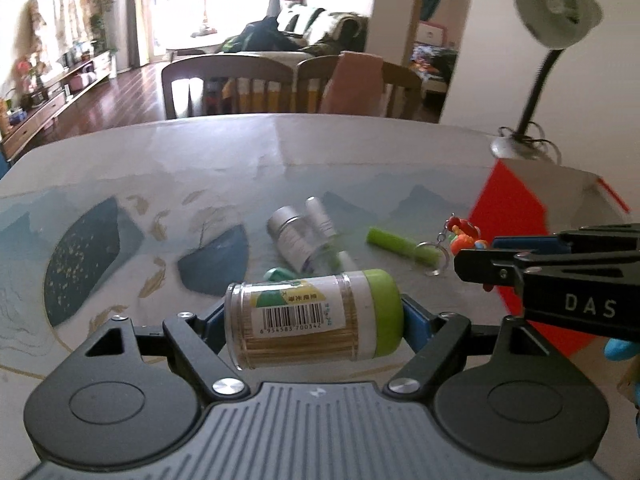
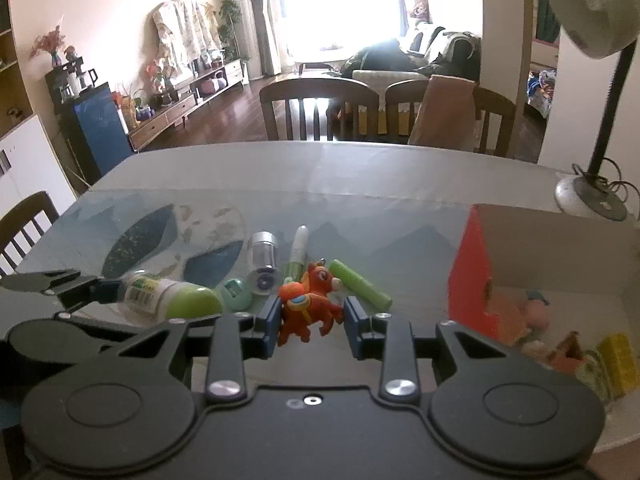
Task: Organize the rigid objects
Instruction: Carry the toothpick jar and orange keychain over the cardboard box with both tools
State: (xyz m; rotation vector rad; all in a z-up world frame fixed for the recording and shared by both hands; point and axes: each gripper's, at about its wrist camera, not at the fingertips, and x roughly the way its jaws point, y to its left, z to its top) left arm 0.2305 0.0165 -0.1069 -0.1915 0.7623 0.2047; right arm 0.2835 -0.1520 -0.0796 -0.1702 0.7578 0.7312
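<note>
Two grippers are at work over the table (image 2: pixel 360 168). Our left gripper (image 1: pixel 314 320) has its jaws spread wide and clamped on the toothpick jar (image 1: pixel 312 318), which lies crosswise between the blue pads with its green cap (image 1: pixel 386 314) at 3 o'clock and the barcode facing up; the jar is lifted off the cloth. Our right gripper (image 2: pixel 311 322) has its jaws about half open around the orange toy figures (image 2: pixel 310 306); we cannot tell whether the pads actually press them. Both tools point level toward 12 o'clock, side by side. Loose items lie beyond at 12: a silver-capped vial (image 2: pixel 262 266), a green tube (image 2: pixel 360 283), a teal sharpener (image 2: pixel 236 294). At 3 o'clock of the right gripper sits the red-sided box (image 2: pixel 470 276), holding small things.
</note>
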